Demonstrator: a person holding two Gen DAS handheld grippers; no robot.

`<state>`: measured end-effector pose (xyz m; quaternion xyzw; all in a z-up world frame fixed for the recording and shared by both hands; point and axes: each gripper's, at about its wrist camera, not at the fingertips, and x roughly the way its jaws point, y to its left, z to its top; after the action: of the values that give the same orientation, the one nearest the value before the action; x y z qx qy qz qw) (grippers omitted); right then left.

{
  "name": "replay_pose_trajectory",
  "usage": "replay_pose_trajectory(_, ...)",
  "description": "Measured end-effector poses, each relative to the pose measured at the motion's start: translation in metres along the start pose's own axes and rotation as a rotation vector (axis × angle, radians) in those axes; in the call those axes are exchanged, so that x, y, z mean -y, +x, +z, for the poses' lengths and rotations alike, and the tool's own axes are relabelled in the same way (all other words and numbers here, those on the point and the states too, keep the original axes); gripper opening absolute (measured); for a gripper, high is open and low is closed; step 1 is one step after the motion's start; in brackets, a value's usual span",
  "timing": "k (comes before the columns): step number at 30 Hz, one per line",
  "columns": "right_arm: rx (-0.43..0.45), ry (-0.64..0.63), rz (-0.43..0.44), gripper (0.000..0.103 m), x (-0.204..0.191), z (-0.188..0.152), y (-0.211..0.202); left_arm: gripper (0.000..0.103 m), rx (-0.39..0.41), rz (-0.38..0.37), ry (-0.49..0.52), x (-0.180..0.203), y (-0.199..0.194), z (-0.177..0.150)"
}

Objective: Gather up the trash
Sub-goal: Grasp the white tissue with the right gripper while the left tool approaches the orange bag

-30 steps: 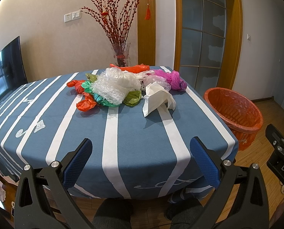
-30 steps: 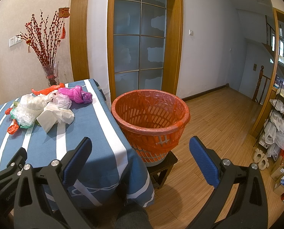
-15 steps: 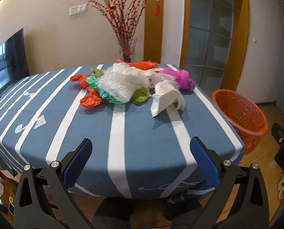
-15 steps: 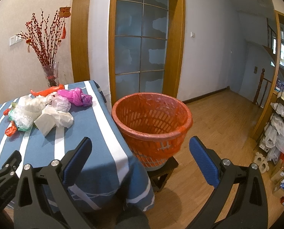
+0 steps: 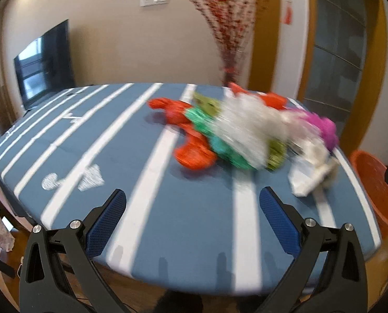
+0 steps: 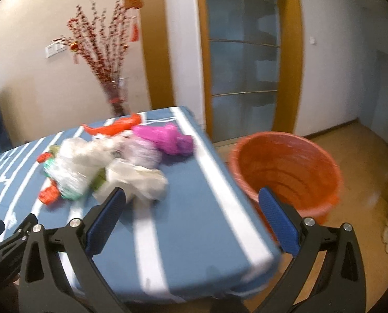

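A heap of crumpled plastic bags lies on the blue striped tablecloth (image 5: 131, 156): red (image 5: 192, 154), green (image 5: 221, 148), clear white (image 5: 248, 127), magenta (image 5: 324, 127) and a white paper bag (image 5: 311, 172). The heap also shows in the right wrist view, with the white bag (image 6: 139, 180) and magenta bag (image 6: 167, 140) nearest. My left gripper (image 5: 192, 219) is open and empty above the table's near edge. My right gripper (image 6: 191, 216) is open and empty above the table's right edge. An orange trash basket (image 6: 285, 172) stands just right of the table.
A vase of red branches (image 6: 114, 96) stands at the table's far edge. A black TV (image 5: 43, 60) is at the left wall. A glass door with a wooden frame (image 6: 246, 60) is behind the basket, on wooden floor (image 6: 363, 143).
Both grippers have risen and moved forward over the table. The left view has swung left, the right view left toward the heap. Both jaws stay open.
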<state>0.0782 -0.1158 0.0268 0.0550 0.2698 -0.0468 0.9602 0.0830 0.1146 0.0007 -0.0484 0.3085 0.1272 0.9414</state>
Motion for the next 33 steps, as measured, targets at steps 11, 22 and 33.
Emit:
replay_pose_trajectory(11,-0.131,-0.116,0.039,0.099,-0.074,0.01,0.092,0.101,-0.018,0.055,-0.053,-0.037,0.041,0.024)
replay_pose_trajectory(22,-0.274,-0.065,0.055,0.076,-0.059,-0.015,0.127,0.101,-0.065,0.022,-0.049,-0.041,0.061,0.023)
replay_pose_trajectory(33,-0.268,-0.054,0.14,0.024,-0.052,-0.015,0.125,0.101,-0.054,-0.025,-0.011,-0.022,0.061,0.031)
